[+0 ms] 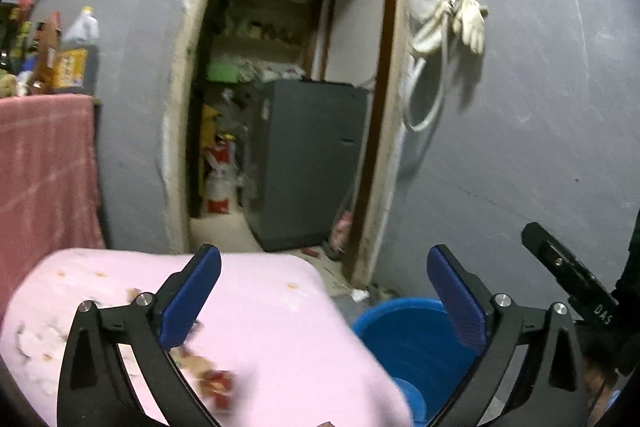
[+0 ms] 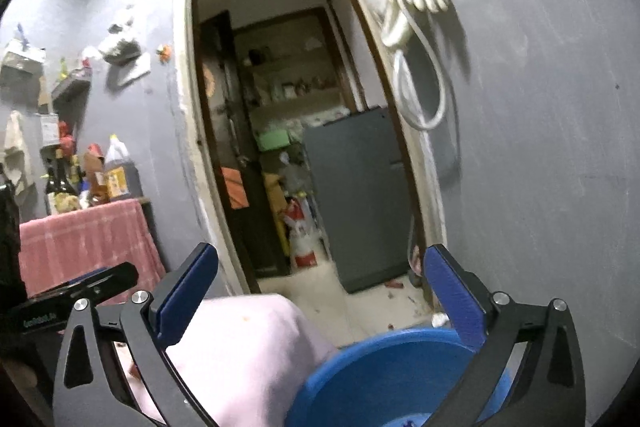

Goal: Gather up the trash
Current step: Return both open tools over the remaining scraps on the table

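2 grippers: both in view, each seen from its own wrist camera, both pointing toward an open doorway in a grey wall.
Left gripper: jaws spread wide apart, nothing between the blue pads; it hangs over the pink cloth and the bucket's left edge.
Right gripper: jaws spread wide apart, nothing gripped; the bucket lies below and between its fingers. Part of its black body shows at the right edge of the left wrist view.
Blue bucket: on the floor beside the pink-covered surface, mouth open upward. Contents cannot be made out clearly; 1 small dark speck shows low in the right wrist view.
Pink cloth: covers the surface at lower left, touching or overlapping the bucket rim; small reddish-brown scraps lie on it, blurred.
Red cloth: draped over a second surface at left, with bottles and a large jug on top.
Wall at right: pale gloves and a looped white hose hang beside the door frame.
Beyond doorway: grey appliance, shelves, clutter, small litter on the pale floor.
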Demonstrator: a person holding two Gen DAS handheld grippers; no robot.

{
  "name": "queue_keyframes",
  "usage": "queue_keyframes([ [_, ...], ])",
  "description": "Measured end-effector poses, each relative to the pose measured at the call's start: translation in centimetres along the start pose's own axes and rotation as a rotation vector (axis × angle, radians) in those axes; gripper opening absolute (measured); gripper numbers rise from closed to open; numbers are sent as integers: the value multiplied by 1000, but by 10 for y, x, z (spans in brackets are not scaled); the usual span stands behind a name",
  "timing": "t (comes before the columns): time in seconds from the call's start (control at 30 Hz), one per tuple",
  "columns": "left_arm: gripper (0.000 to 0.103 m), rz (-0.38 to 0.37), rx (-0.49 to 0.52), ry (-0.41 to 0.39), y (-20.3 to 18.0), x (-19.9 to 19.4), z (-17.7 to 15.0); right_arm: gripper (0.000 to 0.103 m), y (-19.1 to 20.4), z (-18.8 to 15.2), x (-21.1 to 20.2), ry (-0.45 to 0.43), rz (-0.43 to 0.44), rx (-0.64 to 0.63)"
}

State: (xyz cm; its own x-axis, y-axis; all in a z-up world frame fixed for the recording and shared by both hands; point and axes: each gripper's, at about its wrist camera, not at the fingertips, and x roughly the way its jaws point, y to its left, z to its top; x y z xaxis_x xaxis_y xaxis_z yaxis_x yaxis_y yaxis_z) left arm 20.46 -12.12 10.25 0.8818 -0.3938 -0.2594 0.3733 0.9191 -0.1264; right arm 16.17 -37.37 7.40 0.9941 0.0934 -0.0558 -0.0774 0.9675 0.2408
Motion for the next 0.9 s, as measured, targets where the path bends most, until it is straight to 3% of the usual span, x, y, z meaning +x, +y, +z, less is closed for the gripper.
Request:
queue_keyframes([
  [0.3,101,151,14,-72,55,-49,6,103,70,7,-5,-85,95,-116],
  [0.53,101,251,34,-93,98,-77,-1,103,117,-1,2,-90,187,-167],
  [0.7,101,301,33,-89,126,-88,-12,103,138,-13,10,-62,222,-192],
  [0.9,101,339,-15,-39,158,-86,-28,103,156,-29,28,37,248,-223],
])
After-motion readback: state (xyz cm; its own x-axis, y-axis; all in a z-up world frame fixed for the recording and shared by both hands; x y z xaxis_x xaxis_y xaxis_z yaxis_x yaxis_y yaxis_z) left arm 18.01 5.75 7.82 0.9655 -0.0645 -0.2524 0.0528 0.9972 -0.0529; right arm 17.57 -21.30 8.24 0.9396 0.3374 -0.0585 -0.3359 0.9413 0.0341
